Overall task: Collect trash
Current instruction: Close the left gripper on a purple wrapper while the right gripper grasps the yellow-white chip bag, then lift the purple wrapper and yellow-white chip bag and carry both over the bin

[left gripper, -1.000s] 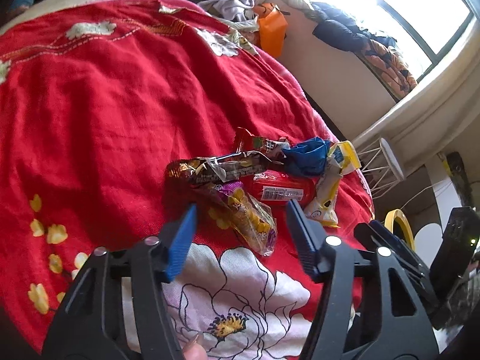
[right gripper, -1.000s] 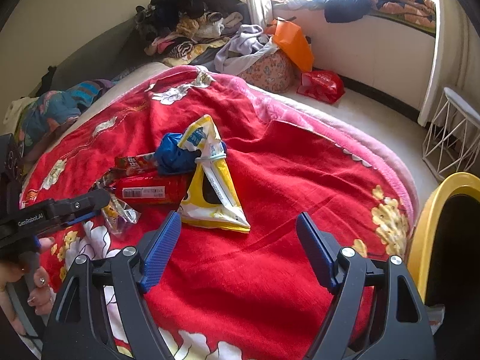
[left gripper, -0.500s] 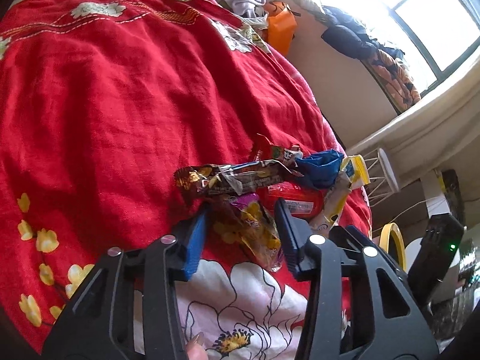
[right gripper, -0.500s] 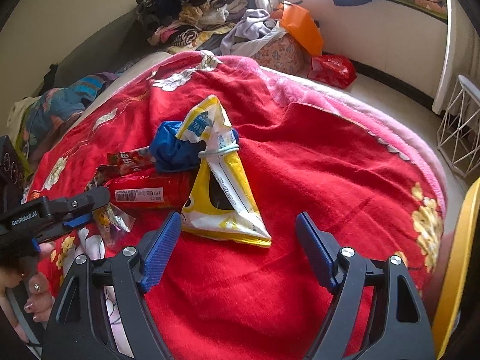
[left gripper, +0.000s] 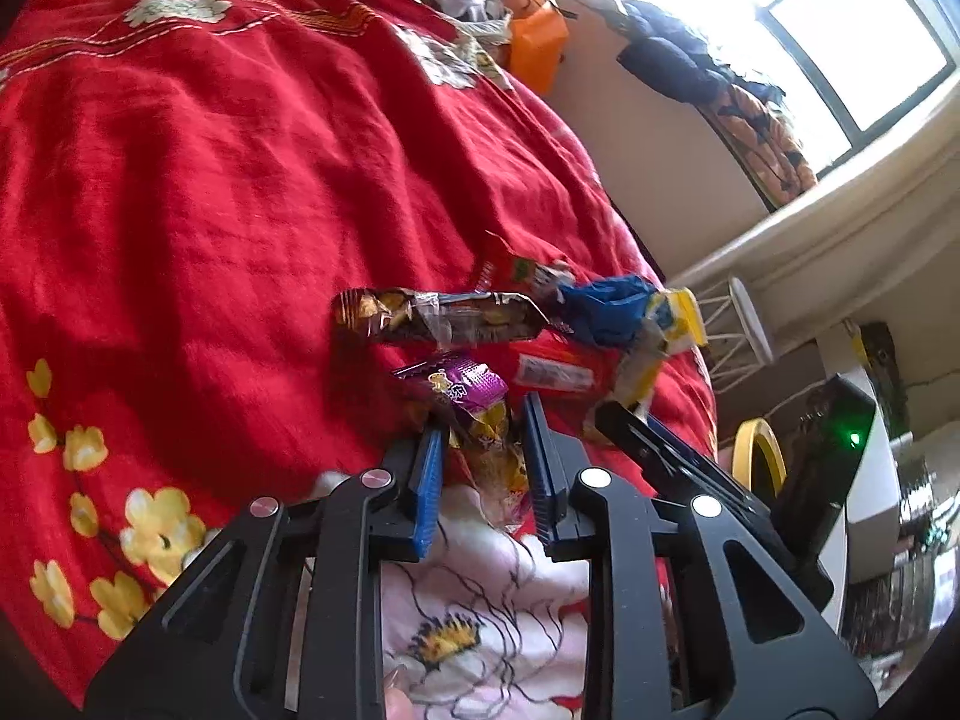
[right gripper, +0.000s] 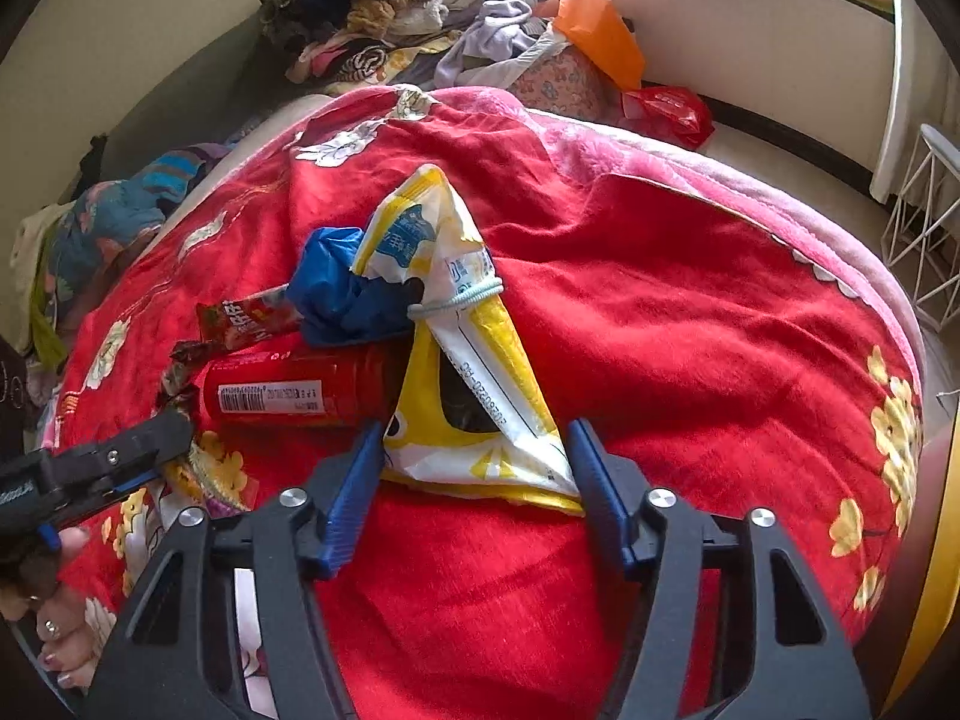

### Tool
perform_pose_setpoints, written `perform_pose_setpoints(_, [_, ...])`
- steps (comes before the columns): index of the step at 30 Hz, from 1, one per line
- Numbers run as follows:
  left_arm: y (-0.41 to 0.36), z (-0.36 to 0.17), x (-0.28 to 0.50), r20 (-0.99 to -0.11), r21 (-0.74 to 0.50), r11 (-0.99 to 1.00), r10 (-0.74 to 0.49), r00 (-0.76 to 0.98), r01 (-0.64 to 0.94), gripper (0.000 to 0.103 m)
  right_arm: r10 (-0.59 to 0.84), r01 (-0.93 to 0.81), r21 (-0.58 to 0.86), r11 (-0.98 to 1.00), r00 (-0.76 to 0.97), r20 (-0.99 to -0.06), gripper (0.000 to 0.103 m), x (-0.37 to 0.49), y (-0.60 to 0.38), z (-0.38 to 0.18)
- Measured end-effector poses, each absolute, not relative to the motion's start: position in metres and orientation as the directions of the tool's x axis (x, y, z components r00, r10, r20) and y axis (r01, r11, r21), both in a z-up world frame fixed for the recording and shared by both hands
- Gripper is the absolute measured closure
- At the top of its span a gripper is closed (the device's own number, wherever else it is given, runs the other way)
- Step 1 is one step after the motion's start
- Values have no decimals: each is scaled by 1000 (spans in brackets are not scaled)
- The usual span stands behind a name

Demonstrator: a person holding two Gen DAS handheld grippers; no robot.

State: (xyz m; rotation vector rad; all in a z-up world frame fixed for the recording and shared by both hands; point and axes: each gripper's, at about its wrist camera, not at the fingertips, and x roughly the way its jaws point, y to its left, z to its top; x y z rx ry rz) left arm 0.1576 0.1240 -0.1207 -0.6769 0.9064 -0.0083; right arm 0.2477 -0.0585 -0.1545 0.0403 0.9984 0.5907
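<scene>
1. Left wrist view: the left gripper (left gripper: 487,450) points down at a bed covered by a red floral blanket (left gripper: 198,168). Its blue fingers (left gripper: 427,480) have just been closing and now stand narrow, pinching a crumpled purple and yellow snack wrapper (left gripper: 474,402) between them. Just beyond lie a long brown wrapper (left gripper: 438,318), a red tube-shaped packet (left gripper: 555,369), a crumpled blue bag (left gripper: 606,309) and a yellow and white pouch (left gripper: 654,336), bunched together. The right gripper's black finger shows at right.

2. Right wrist view: the right gripper (right gripper: 474,474) has just been closing; its fingers (right gripper: 354,486) stand about half open, straddling the wide lower end of the yellow and white pouch (right gripper: 462,360), apparently touching both edges. The blue bag (right gripper: 342,294) and red tube-shaped packet (right gripper: 288,390) lie to the left. The left gripper (right gripper: 156,450) and a hand (right gripper: 42,618) appear at lower left.
</scene>
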Motion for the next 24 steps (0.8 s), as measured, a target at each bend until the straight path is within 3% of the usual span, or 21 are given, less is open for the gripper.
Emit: perform_pose_setpoints(24, [72,-93,159,-697,-504,855,-319,642,-123,85,508,-392,350,851,442,-739,54,200,-117,-132])
